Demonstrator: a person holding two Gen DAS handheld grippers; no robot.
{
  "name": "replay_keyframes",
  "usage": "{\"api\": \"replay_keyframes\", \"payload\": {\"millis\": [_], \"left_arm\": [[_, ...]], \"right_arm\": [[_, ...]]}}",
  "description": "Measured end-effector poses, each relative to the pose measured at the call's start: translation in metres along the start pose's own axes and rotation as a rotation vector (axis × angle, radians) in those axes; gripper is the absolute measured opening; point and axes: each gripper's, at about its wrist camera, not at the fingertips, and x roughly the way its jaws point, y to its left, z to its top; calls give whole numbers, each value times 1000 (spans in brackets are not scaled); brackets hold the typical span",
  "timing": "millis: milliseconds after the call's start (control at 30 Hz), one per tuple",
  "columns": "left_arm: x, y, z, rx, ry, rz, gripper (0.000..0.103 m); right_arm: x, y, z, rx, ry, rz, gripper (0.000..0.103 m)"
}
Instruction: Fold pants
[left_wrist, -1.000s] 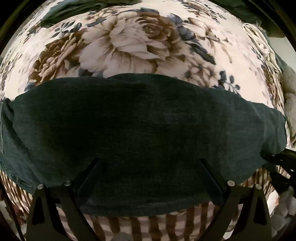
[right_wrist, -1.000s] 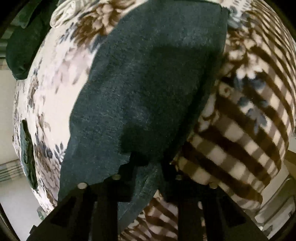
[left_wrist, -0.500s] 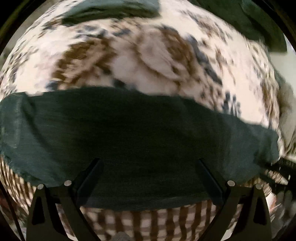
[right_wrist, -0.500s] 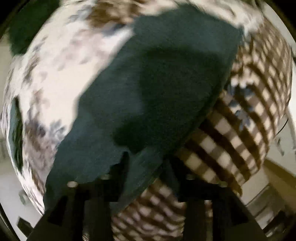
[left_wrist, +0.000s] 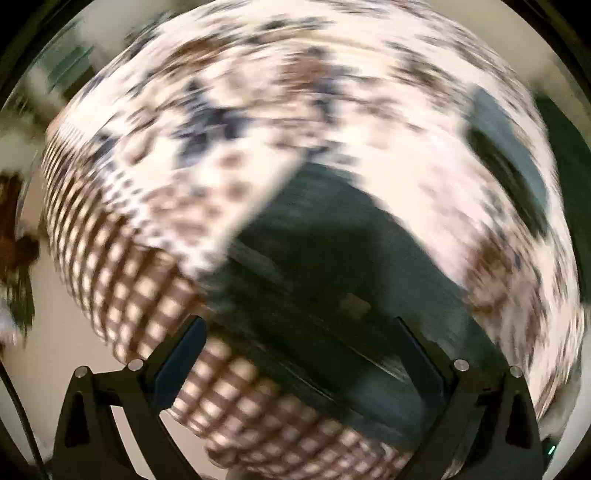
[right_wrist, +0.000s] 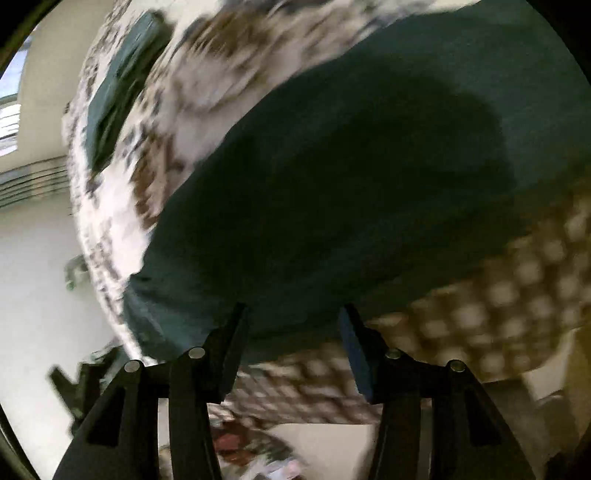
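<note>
The dark green pants (left_wrist: 332, 266) lie folded flat on the flowered bedspread (left_wrist: 258, 110), near its brown checked border (left_wrist: 147, 302). Both views are motion-blurred. My left gripper (left_wrist: 301, 332) is open and empty, its fingers (left_wrist: 184, 354) spread wide above the pants' near edge. In the right wrist view the pants (right_wrist: 369, 184) fill the middle. My right gripper (right_wrist: 291, 332) is open, with its fingers (right_wrist: 236, 339) just off the pants' near edge and nothing between them.
Another dark green garment (left_wrist: 509, 155) lies further back on the bed; it also shows in the right wrist view (right_wrist: 122, 85). The bed's edge and pale floor (left_wrist: 37, 369) are at the left. A wall and radiator (right_wrist: 29, 184) are beyond.
My right gripper has let go of the pants' edge and opened. Both grippers have swung and pulled back quickly; the left view has turned left toward the bed's corner.
</note>
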Motion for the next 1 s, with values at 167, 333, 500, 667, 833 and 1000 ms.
{"api": "replay_keyframes", "payload": {"millis": [167, 333, 500, 667, 833, 1000], "left_arm": [[37, 43, 27, -134, 70, -77, 101], [72, 53, 37, -183, 135, -145, 101], [84, 47, 38, -179, 105, -145, 81], [63, 29, 33, -54, -19, -63, 17], [29, 28, 30, -56, -93, -94, 15], [-1, 46, 26, -106, -123, -144, 15]], "right_arm": [[48, 9, -24, 61, 67, 22, 53], [71, 2, -17, 146, 32, 33, 53], [75, 5, -21, 160, -9, -4, 40], [60, 1, -30, 112, -52, -77, 9], [35, 19, -35, 25, -86, -60, 7], [11, 26, -43, -27, -77, -43, 7]]}}
